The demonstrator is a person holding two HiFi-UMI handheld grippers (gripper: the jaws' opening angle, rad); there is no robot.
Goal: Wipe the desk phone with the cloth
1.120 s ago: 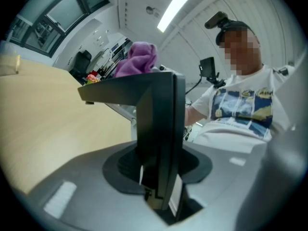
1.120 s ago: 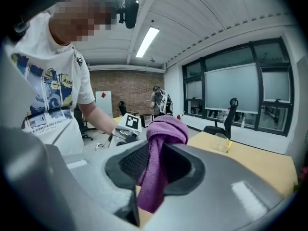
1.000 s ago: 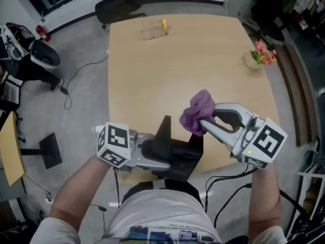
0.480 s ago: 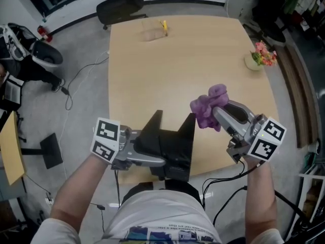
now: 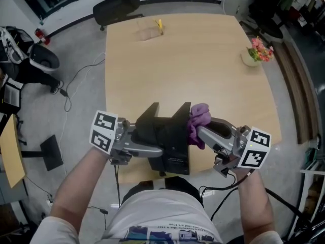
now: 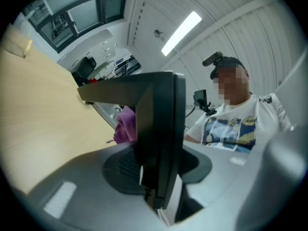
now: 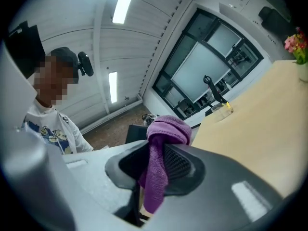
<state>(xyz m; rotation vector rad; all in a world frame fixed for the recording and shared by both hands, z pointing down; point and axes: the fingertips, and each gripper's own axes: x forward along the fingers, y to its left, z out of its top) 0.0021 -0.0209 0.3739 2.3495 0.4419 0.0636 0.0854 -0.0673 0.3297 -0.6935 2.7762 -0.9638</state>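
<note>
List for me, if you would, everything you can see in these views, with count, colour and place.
desk phone: one, black, table's near edge, clamped in the left tongs
cloth: one, purple, against the phone's right side
table: one, light wood, centre
flower pot: one, pale with pink flowers, table's far right edge
clear container: one, transparent, something yellow at it, table's far edge
office chair: one, black, floor beyond the table
left tongs: one, grey, gripping the phone
right tongs: one, grey, pinching the cloth

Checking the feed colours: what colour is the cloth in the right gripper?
Purple cloth; clearest in the right gripper view.
</note>
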